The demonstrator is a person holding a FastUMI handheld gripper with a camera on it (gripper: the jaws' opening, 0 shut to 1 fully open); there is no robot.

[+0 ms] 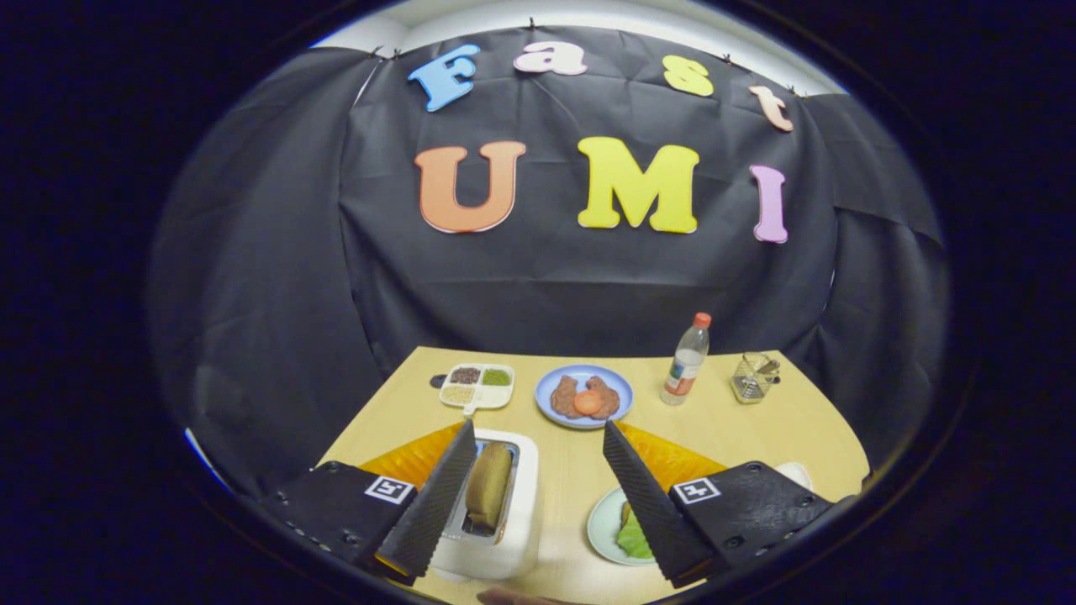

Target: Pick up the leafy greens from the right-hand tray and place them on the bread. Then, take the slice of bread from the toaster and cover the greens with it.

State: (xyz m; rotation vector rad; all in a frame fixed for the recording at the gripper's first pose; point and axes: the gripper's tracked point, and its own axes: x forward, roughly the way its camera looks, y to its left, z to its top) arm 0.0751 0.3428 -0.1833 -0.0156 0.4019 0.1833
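My gripper [538, 437] is open and held above the wooden table [580, 470], nothing between its fingers. A white toaster [496, 521] stands just inside the left finger [437, 496], with a brown slice of bread [488, 485] upright in its slot. By the right finger [647, 496] lies a pale plate [607, 529] with leafy greens [632, 538] on it, a bit of brown bread [625, 510] peeking out beside them. The right finger hides most of that plate.
Beyond the fingers stand a blue plate [555, 380] with brown food and an orange round piece, a white divided tray [477, 386] of grains, a clear bottle [686, 360] with a red cap, and a wire basket [754, 376]. Orange mats [672, 458] lie under the fingers.
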